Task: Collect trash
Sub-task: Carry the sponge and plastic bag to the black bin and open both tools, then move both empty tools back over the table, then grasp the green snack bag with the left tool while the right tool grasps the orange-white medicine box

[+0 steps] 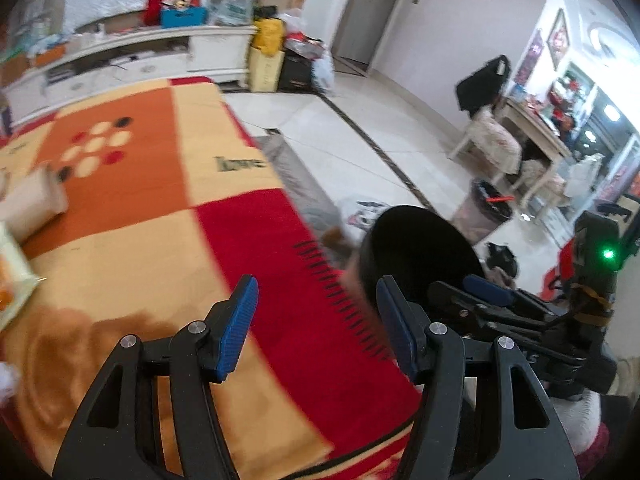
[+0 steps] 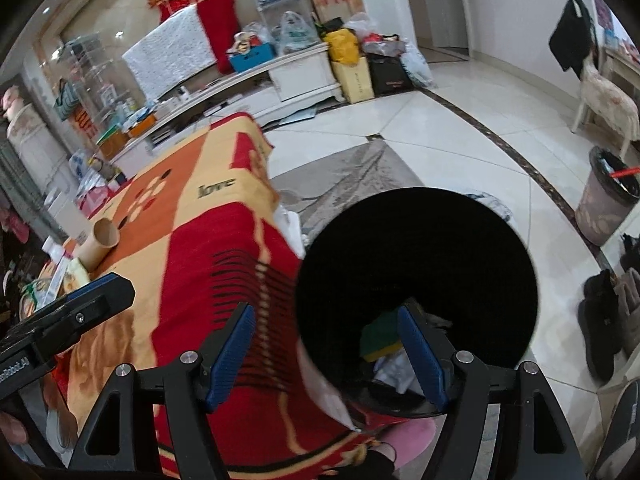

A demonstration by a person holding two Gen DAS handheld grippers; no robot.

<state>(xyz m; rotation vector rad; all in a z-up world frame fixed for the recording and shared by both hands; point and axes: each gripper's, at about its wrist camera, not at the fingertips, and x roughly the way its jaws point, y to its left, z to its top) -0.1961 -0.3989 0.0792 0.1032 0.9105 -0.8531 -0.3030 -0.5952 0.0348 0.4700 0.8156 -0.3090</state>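
A black bin (image 2: pixel 420 272) stands by the right edge of the blanket-covered table (image 2: pixel 192 248); it also shows in the left wrist view (image 1: pixel 416 248). Inside it lie a green-and-yellow sponge (image 2: pixel 380 340) and white paper scraps (image 2: pixel 394 368). My right gripper (image 2: pixel 326 344) is open and empty, with its right finger over the bin's mouth and its left finger over the blanket. My left gripper (image 1: pixel 316 320) is open and empty above the red part of the blanket. A cardboard tube (image 2: pixel 100 240) lies on the table to the left, seen too in the left wrist view (image 1: pixel 32 204).
Packets and wrappers (image 2: pixel 56 280) lie at the table's left end. A second lined bin (image 2: pixel 604 200) stands on the tiled floor at right, near a chair (image 2: pixel 604 96). A grey mat (image 2: pixel 352 172) lies beyond the table. Shoes (image 2: pixel 604 320) sit at the right.
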